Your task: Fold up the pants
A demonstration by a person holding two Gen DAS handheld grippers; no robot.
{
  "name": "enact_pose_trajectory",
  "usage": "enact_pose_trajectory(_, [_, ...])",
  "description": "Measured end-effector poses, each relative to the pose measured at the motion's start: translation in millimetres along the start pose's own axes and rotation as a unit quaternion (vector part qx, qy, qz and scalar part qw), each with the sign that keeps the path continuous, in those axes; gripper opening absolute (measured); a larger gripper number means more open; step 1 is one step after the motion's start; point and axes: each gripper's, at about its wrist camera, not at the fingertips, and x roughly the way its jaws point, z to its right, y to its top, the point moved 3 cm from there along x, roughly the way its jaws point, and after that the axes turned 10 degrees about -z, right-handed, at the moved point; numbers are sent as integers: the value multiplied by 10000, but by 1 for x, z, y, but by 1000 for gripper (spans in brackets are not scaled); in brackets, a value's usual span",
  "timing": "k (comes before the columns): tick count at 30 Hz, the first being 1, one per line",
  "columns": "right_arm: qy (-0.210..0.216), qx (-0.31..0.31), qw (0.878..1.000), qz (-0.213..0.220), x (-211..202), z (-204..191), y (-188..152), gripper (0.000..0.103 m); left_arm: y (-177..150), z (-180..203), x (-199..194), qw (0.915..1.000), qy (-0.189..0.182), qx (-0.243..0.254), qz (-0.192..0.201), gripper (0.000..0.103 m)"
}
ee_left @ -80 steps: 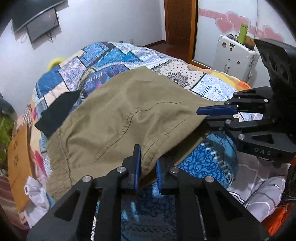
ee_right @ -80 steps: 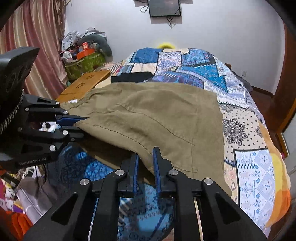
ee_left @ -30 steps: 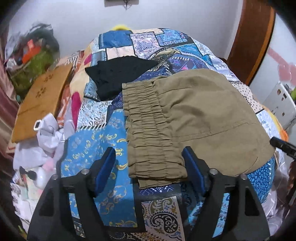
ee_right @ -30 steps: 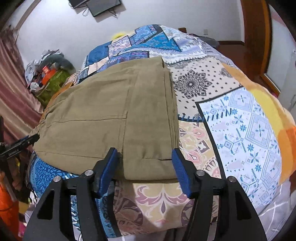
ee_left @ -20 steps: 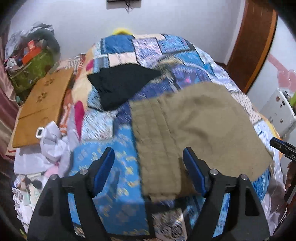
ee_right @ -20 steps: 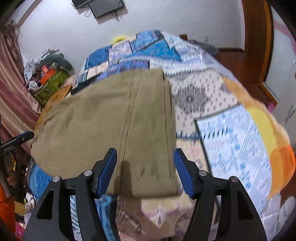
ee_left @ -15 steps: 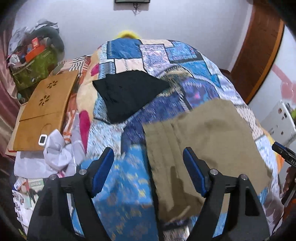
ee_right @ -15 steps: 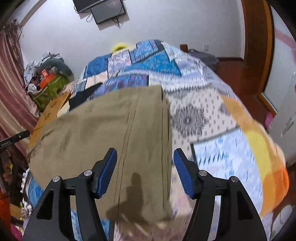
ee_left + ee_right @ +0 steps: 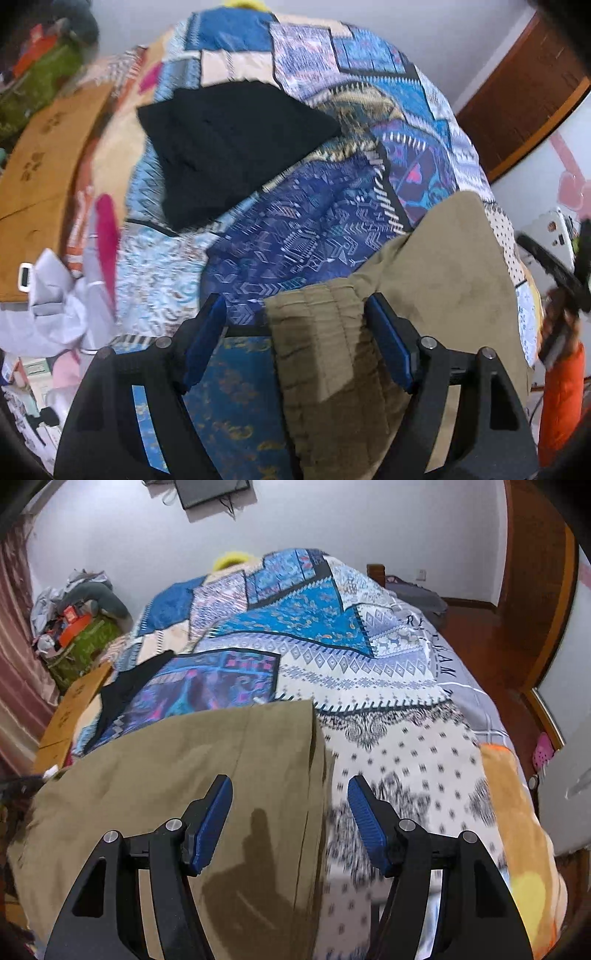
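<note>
I am looking down two grippers at olive pants lying folded flat on a bed covered by a patchwork quilt.

Nearest to me, the left gripper has its jaws wide apart and opening further. The gathered waistband of the pants sits between them, closer to the right-hand pad, and neither pad presses on the cloth. The right gripper also has its jaws apart, with nothing clamped. The folded hem edge of the pants runs up between its pads, so one pad hangs over cloth and the other over bare quilt.

The pants' long axis runs sideways between my two grippers: waistband end at the left one, hem end at the right one. Each hand is directly above its own end, so I judge the next fold would bring one end across to the other.

Beyond the pants, the quilt is open and flat toward the head of the bed. A black garment lies further up on the left side, apart from the pants. A wooden board lies at the bed's left edge. The far wall closes the view.
</note>
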Motion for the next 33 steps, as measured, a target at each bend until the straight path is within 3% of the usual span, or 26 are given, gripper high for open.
enact_pose_trajectory(7, [221, 189, 9990, -347, 52, 8, 36, 59, 5, -4, 18, 9995, -292, 10, -119, 87])
enact_pose_trajectory(9, [235, 103, 9987, -441, 60, 4, 41, 44, 5, -3, 18, 9995, -293, 90, -11, 79])
enact_pose_trajectory(11, [176, -68, 9982, -563, 68, -3, 42, 32, 4, 1, 16, 9996, -138, 246, 90, 74])
enact_pose_trajectory(15, [-157, -329, 9970, -677, 81, -13, 37, 24, 1, 1, 6, 9969, 462, 439, 452, 71])
enact_pose_trajectory(19, [-249, -252, 9961, -802, 84, -9, 36, 17, 3, -5, 11, 9968, 543, 378, 446, 72])
enact_pose_trajectory(24, [-578, -443, 9932, -911, 75, -16, 36, 16, 6, -1, 12, 9955, 758, 427, 366, 73])
enact_pose_trajectory(28, [-496, -767, 9940, -603, 34, -33, 26, 17, 5, 0, -3, 9969, 649, 330, 282, 72])
enact_pose_trajectory(31, [-335, -993, 9937, -392, 3, -51, 20, 18, 3, 6, -23, 9958, 728, 279, 487, 72])
enact_pose_trajectory(33, [-95, -1116, 9934, -261, -17, -69, 15, 27, 1, 17, -38, 9946, 699, 408, 652, 73])
